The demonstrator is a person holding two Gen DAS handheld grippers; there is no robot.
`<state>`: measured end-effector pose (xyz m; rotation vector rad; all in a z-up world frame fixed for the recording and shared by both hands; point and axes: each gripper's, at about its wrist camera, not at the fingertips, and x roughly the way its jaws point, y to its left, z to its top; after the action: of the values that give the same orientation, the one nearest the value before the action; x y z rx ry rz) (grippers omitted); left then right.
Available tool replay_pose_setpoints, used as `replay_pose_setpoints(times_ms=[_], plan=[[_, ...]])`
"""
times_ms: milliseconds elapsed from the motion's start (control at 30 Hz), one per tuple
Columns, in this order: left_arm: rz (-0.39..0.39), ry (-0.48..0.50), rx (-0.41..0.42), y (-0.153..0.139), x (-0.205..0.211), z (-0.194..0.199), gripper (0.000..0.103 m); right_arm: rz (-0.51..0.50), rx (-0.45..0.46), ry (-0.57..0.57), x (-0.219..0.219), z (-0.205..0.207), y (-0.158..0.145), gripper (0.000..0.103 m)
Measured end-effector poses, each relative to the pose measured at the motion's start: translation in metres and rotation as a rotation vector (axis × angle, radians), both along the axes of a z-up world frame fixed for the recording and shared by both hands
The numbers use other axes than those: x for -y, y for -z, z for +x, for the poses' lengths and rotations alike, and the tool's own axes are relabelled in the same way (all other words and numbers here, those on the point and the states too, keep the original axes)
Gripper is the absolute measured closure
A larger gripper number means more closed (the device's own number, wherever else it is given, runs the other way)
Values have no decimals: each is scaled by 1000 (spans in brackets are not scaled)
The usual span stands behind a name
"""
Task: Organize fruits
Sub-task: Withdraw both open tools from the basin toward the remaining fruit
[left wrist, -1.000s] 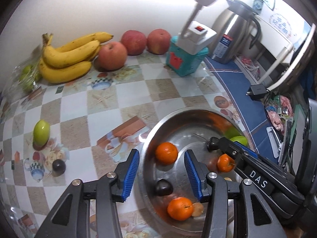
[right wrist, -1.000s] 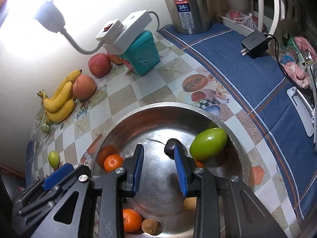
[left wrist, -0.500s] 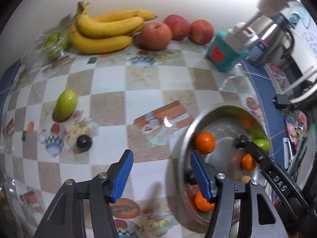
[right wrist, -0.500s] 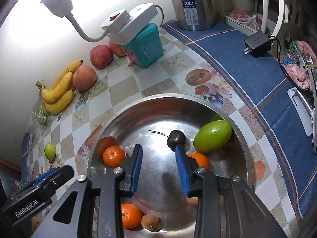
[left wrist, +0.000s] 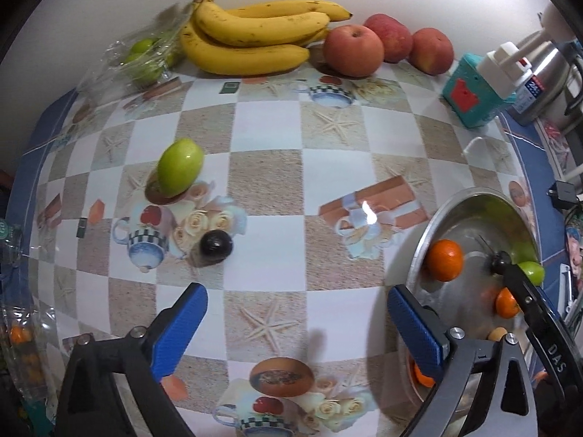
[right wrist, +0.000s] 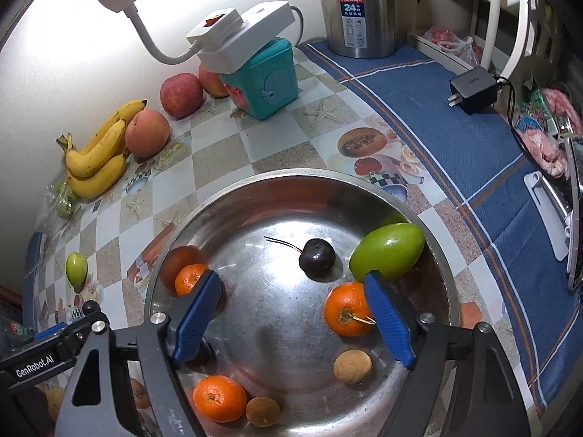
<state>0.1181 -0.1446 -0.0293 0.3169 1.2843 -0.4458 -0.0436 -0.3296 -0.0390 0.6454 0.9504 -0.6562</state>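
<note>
Left gripper [left wrist: 297, 318]: jaws spread wide and opening, nothing between them but bare checked tablecloth [left wrist: 269, 185]; blue pads at 7 and 5 o'clock of the left wrist view.
Dark cherry on the cloth [left wrist: 216, 242]: lies on the printed roses, at 11 o'clock from the left gripper's left pad, apart from it and outside the jaws.
Green fruit on the cloth [left wrist: 180, 168]: farther out, at 11 o'clock from that cherry, near but not touching.
Right gripper [right wrist: 293, 311]: jaws apart and opening over the metal bowl [right wrist: 255, 189]; nothing pressed between the pads.
Stemmed cherry in the bowl [right wrist: 316, 258]: rests on the bowl floor at 1 o'clock from the gap between the right pads, ahead of the tips, touching neither.
Tangerine by the right pad [right wrist: 346, 308]: just beside the right pad's inner face; whether they touch cannot be told.
Tangerine by the left pad [right wrist: 190, 279]: at the left pad's tip, partly hidden behind it.
Green fruit in the bowl [right wrist: 387, 251]: against the bowl wall at 2 o'clock, just above the right pad's tip.
Near rim: a third tangerine [right wrist: 219, 397] with a small brown fruit [right wrist: 262, 411] touching it at 6 o'clock; a pale round fruit [right wrist: 352, 366] at 5 o'clock.
Back wall: bananas [left wrist: 251, 42] and apples [left wrist: 353, 50] at 12 o'clock of the left wrist view, well apart from both grippers.
</note>
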Motion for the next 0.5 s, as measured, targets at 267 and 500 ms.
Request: replay_pose_setpoints(times_ms=[267, 500], plan=[[8, -32, 15, 1, -10, 9, 0, -35, -9, -31, -6, 5, -1, 15], [27, -39, 25, 4, -17, 14, 0, -62, -17, -46, -10, 7, -2, 5]])
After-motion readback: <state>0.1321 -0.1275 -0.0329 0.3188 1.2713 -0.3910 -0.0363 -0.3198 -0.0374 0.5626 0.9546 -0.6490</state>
